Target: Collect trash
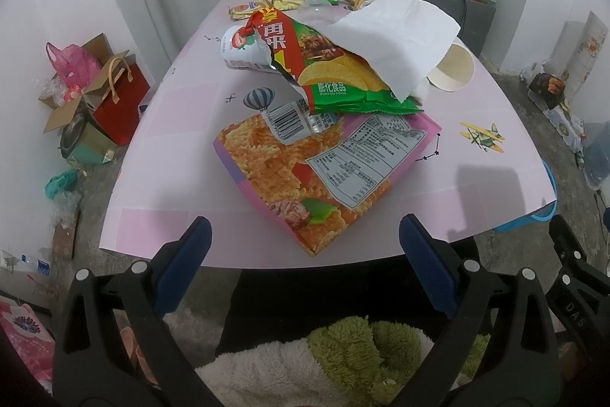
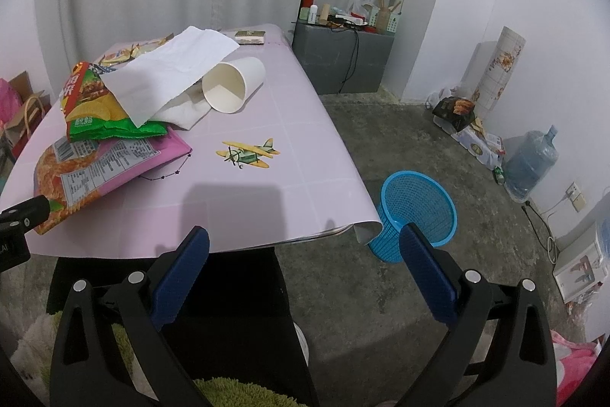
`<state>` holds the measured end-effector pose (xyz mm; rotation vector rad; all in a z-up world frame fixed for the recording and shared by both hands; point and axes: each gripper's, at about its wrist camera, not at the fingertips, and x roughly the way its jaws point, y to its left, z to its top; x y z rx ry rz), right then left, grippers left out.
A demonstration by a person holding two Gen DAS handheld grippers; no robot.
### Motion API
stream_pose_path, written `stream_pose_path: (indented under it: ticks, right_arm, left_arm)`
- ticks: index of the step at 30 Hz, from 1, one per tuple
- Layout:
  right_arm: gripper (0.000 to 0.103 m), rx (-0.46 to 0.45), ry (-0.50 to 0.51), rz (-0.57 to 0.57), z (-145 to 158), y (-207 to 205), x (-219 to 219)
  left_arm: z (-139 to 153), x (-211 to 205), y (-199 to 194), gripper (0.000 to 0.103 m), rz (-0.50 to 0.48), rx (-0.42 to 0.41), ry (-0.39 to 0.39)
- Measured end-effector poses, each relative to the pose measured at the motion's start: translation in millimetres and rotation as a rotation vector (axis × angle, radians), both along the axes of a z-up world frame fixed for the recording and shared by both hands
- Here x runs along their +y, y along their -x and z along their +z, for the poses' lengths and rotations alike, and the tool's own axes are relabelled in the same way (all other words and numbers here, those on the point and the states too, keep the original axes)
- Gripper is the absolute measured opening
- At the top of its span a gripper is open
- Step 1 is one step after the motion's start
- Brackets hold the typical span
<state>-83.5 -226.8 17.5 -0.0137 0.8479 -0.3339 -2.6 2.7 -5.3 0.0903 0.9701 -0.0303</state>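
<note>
A pile of trash lies on the pink table (image 1: pixel 183 185). A large pink-and-orange snack bag (image 1: pixel 316 174) lies flat nearest me, with a green-and-red chip bag (image 1: pixel 324 71) on top of it and a white paper napkin (image 1: pixel 396 37) draped over that. A white paper cup (image 2: pixel 232 82) lies on its side beside the napkin. A blue mesh waste basket (image 2: pixel 415 212) stands on the floor at the table's right corner. My left gripper (image 1: pixel 305 235) is open, held just short of the table's near edge. My right gripper (image 2: pixel 305 243) is open too, over the near right corner.
More snack wrappers (image 1: pixel 267 4) and a clear plastic cup (image 1: pixel 316 10) lie at the table's far end. Boxes and a red gift bag (image 1: pixel 122 102) crowd the floor on the left. A grey cabinet (image 2: pixel 343 60), a water jug (image 2: pixel 530 163) and cables line the right wall.
</note>
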Motion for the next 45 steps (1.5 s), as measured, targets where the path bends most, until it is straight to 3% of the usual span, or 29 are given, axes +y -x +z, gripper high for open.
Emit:
stream_pose_path:
  ticks: [23,29,32,36,41,45]
  right_arm:
    - [0.097,0.008,-0.009,0.020,-1.2,-7.8,2.1]
    - [0.097,-0.057,-0.063,0.075,8.9,-26.4,-1.1]
    - [0.097,-0.128,-0.135,0.134,19.3,-42.9,-5.1]
    - [0.097,-0.206,-0.297,0.190,29.0,-70.6,-15.3]
    - [0.097,-0.186,-0.462,0.231,25.7,-103.1,-24.2]
    - [0.094,-0.168,-0.605,0.249,13.8,-120.2,-32.9]
  left_arm:
    - [-0.6,6.7,-4.7,0.094,0.003,-0.015,0.003]
    - [9.0,25.3,-18.9,0.094,0.014,-0.066,0.032]
    - [17.4,33.5,-27.8,0.094,0.004,-0.108,0.021]
    - [26.1,46.0,-43.9,0.094,-0.037,-0.139,0.085]
    - [33.4,63.1,-62.0,0.094,-0.133,-0.196,0.268]
    - [42.7,58.2,-76.6,0.094,-0.176,-0.221,0.305]
